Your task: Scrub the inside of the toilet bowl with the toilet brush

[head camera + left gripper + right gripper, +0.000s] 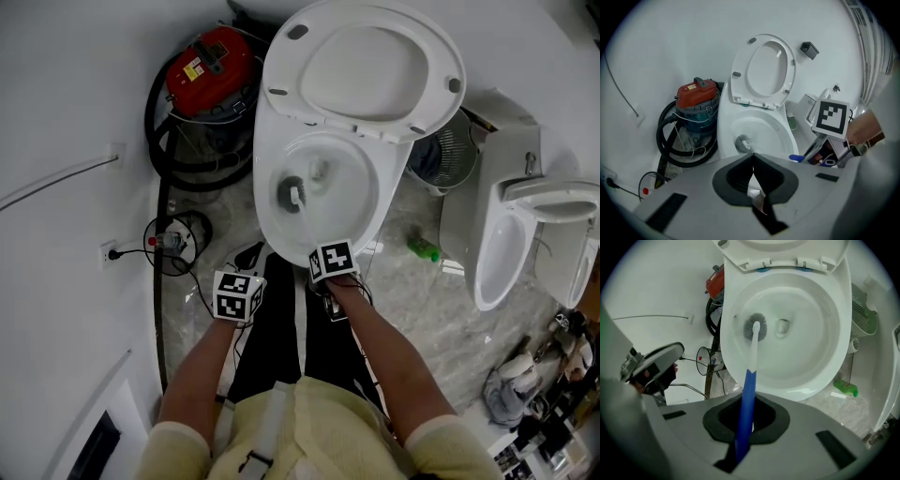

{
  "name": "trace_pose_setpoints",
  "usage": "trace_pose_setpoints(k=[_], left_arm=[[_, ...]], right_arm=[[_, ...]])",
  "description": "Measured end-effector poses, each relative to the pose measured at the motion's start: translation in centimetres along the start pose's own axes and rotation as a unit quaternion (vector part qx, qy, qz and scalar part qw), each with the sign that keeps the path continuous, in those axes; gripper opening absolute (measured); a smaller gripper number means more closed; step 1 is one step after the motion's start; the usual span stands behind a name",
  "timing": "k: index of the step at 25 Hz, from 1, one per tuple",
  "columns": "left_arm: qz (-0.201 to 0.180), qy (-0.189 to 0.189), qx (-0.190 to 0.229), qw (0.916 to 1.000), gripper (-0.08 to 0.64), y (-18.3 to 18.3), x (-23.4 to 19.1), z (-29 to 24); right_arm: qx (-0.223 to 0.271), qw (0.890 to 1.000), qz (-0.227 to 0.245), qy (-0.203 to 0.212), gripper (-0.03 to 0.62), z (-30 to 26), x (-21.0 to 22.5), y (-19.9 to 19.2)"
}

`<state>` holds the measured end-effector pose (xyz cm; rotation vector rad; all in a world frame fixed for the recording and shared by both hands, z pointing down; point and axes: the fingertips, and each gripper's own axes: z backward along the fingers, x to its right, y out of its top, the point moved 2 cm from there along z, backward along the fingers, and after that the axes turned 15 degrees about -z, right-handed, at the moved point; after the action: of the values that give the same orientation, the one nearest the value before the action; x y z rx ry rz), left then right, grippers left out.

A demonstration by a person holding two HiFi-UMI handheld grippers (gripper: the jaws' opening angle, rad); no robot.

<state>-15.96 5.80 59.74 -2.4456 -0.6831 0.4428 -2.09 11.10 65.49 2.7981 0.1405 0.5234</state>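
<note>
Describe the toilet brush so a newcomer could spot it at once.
Find the open toilet beside the red vacuum. Inside it, left of the drain, is the brush: a grey round head on a white shaft that turns blue where the right gripper clamps it.

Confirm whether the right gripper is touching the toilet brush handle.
Touching. The right gripper view shows the right gripper with both jaws closed against the blue toilet brush handle, which runs out between them toward the bowl.

Grey marbled floor (427, 319). On it: toilet (267, 206) at centre, red vacuum (211, 66) with black hose (153, 122) at left, mesh bin (450, 150) and second toilet (487, 262) at right, green bottle (424, 249) lying between, cable coil (172, 242) by the wall.
</note>
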Motion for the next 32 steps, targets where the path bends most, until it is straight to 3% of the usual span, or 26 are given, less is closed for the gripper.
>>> trace_pose_setpoints(k=[14, 26, 32], left_arm=[[0.007, -0.007, 0.024, 0.9997, 0.012, 2.5, -0.3, -1.0], [0.004, -0.006, 0.027, 0.9996, 0.012, 3.3, -0.2, -1.2], [0.003, -0.004, 0.027, 0.9996, 0.012, 3.2, 0.2, -1.0]], right_arm=[[0.042, 0.999, -0.007, 0.003, 0.021, 1.3, -0.3, 4.5], [0.069, 0.997, 0.023, -0.015, 0.021, 2.9, 0.8, 5.4], [0.087, 0.994, 0.061, -0.038, 0.021, 3.6, 0.9, 6.6]])
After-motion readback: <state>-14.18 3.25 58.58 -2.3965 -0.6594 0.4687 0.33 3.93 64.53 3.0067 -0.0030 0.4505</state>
